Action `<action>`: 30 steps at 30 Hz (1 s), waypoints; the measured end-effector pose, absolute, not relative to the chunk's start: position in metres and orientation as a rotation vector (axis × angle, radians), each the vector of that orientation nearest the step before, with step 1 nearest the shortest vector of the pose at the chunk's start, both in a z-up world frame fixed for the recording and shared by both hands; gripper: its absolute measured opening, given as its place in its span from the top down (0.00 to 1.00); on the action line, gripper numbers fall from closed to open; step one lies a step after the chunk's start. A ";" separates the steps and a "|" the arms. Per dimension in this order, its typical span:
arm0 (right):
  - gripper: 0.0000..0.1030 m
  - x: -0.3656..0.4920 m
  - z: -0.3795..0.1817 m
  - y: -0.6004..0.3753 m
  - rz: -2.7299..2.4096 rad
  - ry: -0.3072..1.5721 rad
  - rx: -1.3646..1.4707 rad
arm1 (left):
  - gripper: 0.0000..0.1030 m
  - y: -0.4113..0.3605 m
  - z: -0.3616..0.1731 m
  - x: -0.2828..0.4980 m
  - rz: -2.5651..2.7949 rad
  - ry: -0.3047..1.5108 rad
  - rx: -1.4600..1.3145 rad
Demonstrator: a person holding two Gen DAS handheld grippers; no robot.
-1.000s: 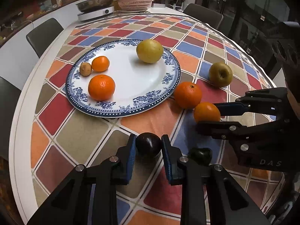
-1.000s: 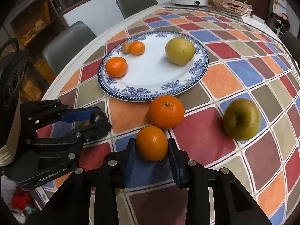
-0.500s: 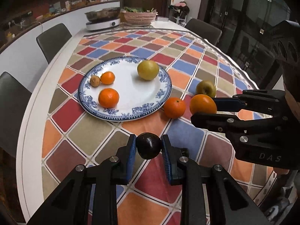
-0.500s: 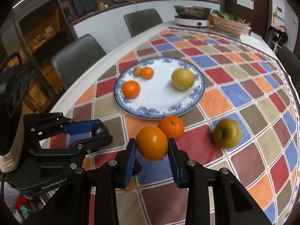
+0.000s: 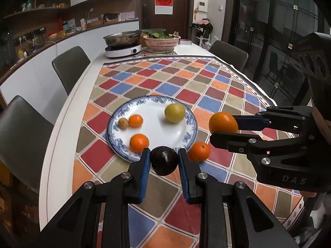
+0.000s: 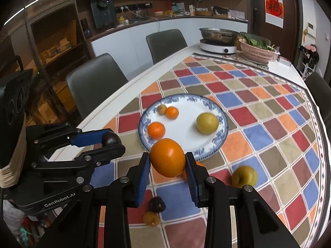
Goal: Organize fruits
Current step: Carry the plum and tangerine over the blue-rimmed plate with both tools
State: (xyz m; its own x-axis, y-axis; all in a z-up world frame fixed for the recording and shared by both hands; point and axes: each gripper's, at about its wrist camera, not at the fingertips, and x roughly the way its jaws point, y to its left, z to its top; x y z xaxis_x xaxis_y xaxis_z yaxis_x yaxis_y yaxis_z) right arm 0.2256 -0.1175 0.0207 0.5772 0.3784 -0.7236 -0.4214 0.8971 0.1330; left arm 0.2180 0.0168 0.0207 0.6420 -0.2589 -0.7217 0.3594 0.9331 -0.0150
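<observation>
My left gripper [image 5: 164, 161] is shut on a dark avocado [image 5: 164, 160] and holds it high above the table; it also shows in the right wrist view [image 6: 110, 139]. My right gripper [image 6: 167, 161] is shut on an orange [image 6: 168, 157], also lifted, seen in the left wrist view [image 5: 223, 123]. The blue-rimmed white plate [image 5: 187, 139] holds a yellow pear [image 5: 174, 112], two small oranges [image 5: 139, 143] [image 5: 135, 120] and a small brown fruit [image 5: 123, 123]. On the cloth lie another orange [image 5: 199, 151], a green apple [image 6: 244, 176], a dark fruit [image 6: 157, 204] and a yellowish one [image 6: 151, 218].
A checkered cloth [image 5: 186, 78] covers the long white table. At its far end stand an induction cooker with a pan [image 5: 123, 43] and a pink basket of greens [image 5: 161, 40]. Grey chairs [image 5: 70, 66] line both sides.
Both grippers have risen well above the table with their fruits, from near the cloth a second ago. The plate and loose fruits have stayed put.
</observation>
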 end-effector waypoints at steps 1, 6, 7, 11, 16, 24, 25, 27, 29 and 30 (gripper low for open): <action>0.66 0.228 0.023 -0.117 0.469 0.829 -0.057 | 0.74 0.017 0.022 0.220 -0.351 0.797 0.134; 0.66 0.242 0.029 -0.113 0.469 0.823 -0.084 | 0.74 0.021 0.025 0.234 -0.337 0.788 0.132; 0.66 0.245 0.030 -0.113 0.468 0.825 -0.089 | 0.74 0.021 0.025 0.237 -0.334 0.788 0.130; 0.66 0.265 0.030 -0.111 0.459 0.837 -0.083 | 0.74 0.024 0.024 0.253 -0.324 0.798 0.121; 0.66 0.286 0.027 -0.107 0.447 0.854 -0.090 | 0.74 0.029 0.019 0.274 -0.305 0.809 0.119; 0.66 0.320 0.009 -0.102 0.411 0.921 -0.099 | 0.74 0.032 -0.001 0.309 -0.293 0.857 0.111; 0.66 0.324 0.005 -0.102 0.406 0.932 -0.101 | 0.74 0.032 -0.004 0.315 -0.288 0.866 0.111; 0.66 0.331 -0.002 -0.102 0.396 0.953 -0.102 | 0.74 0.033 -0.010 0.322 -0.280 0.881 0.108; 0.66 0.337 -0.010 -0.103 0.388 0.973 -0.104 | 0.74 0.033 -0.018 0.332 -0.274 0.911 0.101; 0.66 0.339 -0.013 -0.103 0.386 0.985 -0.105 | 0.74 0.032 -0.022 0.335 -0.272 0.925 0.098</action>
